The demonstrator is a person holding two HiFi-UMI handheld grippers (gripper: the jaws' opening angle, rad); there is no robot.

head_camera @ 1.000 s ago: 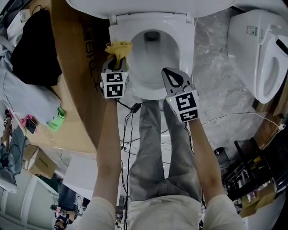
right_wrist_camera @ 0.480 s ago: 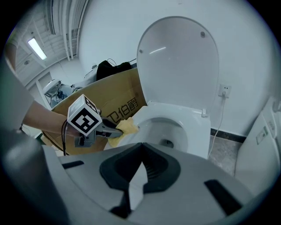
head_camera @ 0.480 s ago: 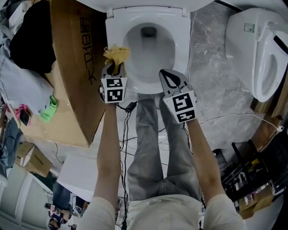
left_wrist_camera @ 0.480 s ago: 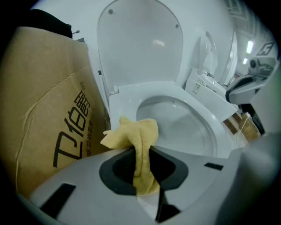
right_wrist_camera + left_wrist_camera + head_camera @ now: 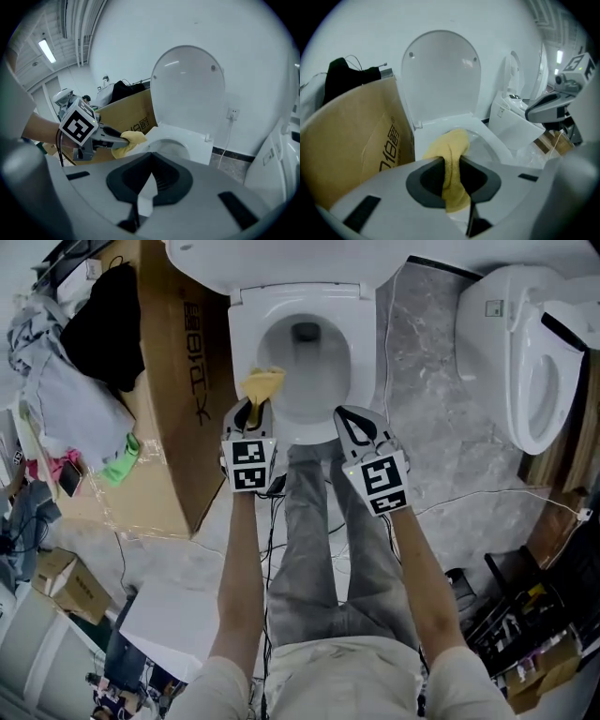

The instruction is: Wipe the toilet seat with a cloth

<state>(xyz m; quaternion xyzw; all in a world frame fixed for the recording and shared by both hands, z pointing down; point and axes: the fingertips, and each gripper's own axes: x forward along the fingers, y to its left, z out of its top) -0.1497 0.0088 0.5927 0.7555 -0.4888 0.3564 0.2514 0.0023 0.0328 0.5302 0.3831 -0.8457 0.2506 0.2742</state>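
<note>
- Yellow cloth [image 5: 263, 383], head view: pinched in the left gripper [image 5: 253, 409], with its loose end on the left front part of the toilet seat [image 5: 365, 351].
- Right gripper [image 5: 352, 418] sits at the front edge of the toilet, right of centre. It is apart from the cloth, tips drawn together, carrying nothing.
- Grey trouser legs [image 5: 319, 521] stand just in front of the toilet.
- Cardboard box [image 5: 173, 390] stands close against the toilet's left side, with dark clothing [image 5: 103, 324] piled on its far end.
- Second toilet [image 5: 525, 362] stands well off to the right.
- Left gripper view: the jaws are clamped on a fold of cloth [image 5: 452, 164]. The fabric runs up between them, and its free end lies over the near rim of the seat [image 5: 490, 136].
- The lid [image 5: 440, 75] stands upright behind the bowl and the box [image 5: 351, 136] is at the toilet's left.
- The right gripper [image 5: 551, 104] shows to the right, level with the second toilet [image 5: 511, 117].
- Right gripper view: the jaws of this gripper [image 5: 144, 192] meet with nothing between them, and they point at the front of the toilet.
- The left gripper [image 5: 101, 133] reaches in from the toilet's left and presses the cloth [image 5: 131, 138] onto the left edge of the seat [image 5: 197, 143].
- The lid [image 5: 187, 89] is raised against the wall.
</note>
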